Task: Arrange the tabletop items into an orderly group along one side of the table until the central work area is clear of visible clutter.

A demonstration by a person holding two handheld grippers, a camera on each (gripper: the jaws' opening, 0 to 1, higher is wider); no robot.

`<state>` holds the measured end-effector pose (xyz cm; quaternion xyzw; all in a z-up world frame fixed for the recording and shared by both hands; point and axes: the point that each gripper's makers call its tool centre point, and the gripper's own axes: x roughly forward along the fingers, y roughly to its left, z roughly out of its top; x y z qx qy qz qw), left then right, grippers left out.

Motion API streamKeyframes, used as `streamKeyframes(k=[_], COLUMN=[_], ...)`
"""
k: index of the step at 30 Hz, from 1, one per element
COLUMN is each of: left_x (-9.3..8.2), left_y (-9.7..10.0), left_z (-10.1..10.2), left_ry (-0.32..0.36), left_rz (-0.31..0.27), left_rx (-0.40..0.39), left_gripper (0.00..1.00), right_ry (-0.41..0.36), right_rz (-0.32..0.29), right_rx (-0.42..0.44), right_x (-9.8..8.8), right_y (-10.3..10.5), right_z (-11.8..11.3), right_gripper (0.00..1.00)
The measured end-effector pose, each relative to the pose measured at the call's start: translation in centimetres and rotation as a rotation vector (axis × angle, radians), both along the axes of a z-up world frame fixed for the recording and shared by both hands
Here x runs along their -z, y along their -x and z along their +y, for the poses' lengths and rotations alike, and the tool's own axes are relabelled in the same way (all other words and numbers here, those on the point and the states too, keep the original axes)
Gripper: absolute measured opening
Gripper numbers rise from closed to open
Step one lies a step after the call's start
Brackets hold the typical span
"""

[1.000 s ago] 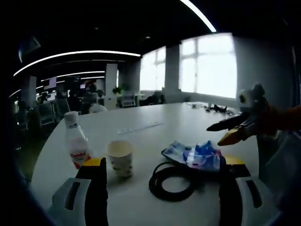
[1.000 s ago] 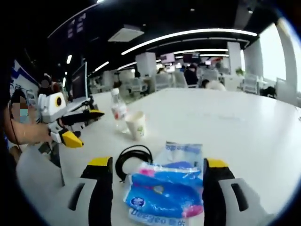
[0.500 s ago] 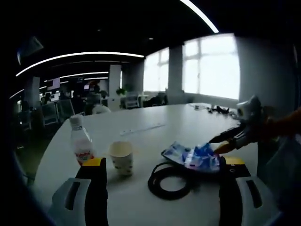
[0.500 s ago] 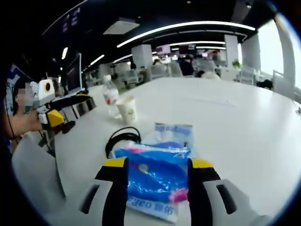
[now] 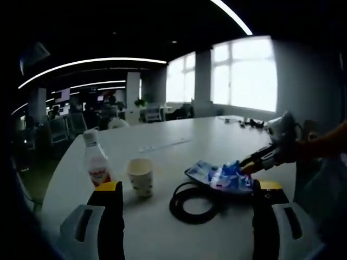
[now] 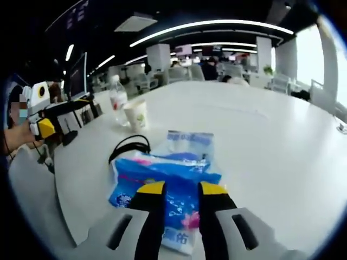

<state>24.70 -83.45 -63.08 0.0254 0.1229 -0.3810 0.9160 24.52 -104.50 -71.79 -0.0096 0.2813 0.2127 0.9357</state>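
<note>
Blue plastic packet [image 6: 162,181] lies on the white table [image 6: 282,141], and the right gripper [image 6: 181,189] has its yellow-tipped jaws drawn in close on the packet's near end, gripping it. In the left gripper view the same packet [image 5: 221,177] sits right of centre, with the right gripper [image 5: 246,164] reaching in from the right, its tips on the packet's far right edge.

Left gripper [image 5: 187,187] is released, jaws spread wide above the table [image 5: 179,142] with nothing between them; in the right gripper view it [image 6: 46,122] hangs at the far left, off the table edge.

Black coiled cable [image 5: 194,201] lies just beside the packet, touching its near left edge. Paper cup [image 5: 140,176] stands upright left of the cable, and the clear bottle [image 5: 96,163] with a red label stands upright just left of the cup. Both appear beyond the cable in the right gripper view: cup [image 6: 135,115], bottle [image 6: 116,99].
</note>
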Motion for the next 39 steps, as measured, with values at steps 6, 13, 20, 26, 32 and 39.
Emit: streamKeyframes(k=[6, 13, 20, 26, 32, 39], left_x=[0.1, 0.1, 0.3, 0.3, 0.6, 0.7], left_y=[0.2, 0.6, 0.8, 0.9, 1.3, 1.6], left_z=[0.2, -0.2, -0.5, -0.6, -0.6, -0.9], left_ry=[-0.015, -0.005, -0.012, -0.016, -0.021, -0.024], left_rz=[-0.001, 0.004, 0.009, 0.006, 0.014, 0.016], left_rx=[0.002, 0.01, 0.02, 0.02, 0.023, 0.033], left_gripper=[1.0, 1.0, 1.0, 1.0, 1.0, 0.99], right_ry=[0.034, 0.072, 0.042, 0.037, 0.032, -0.018], right_rz=[-0.086, -0.057, -0.022, 0.007, 0.044, 0.045], right_rx=[0.061, 0.081, 0.083, 0.077, 0.087, 0.11], right_x=[-2.0, -0.8, 0.5, 1.5, 2.1, 1.7], right_y=[-0.7, -1.0, -1.3, -1.0, -0.6, -0.9], right_z=[-1.9, -3.9, -4.2, -3.9, -3.7, -3.4], right_gripper=[0.28, 0.31, 0.29, 0.22, 0.05, 0.0])
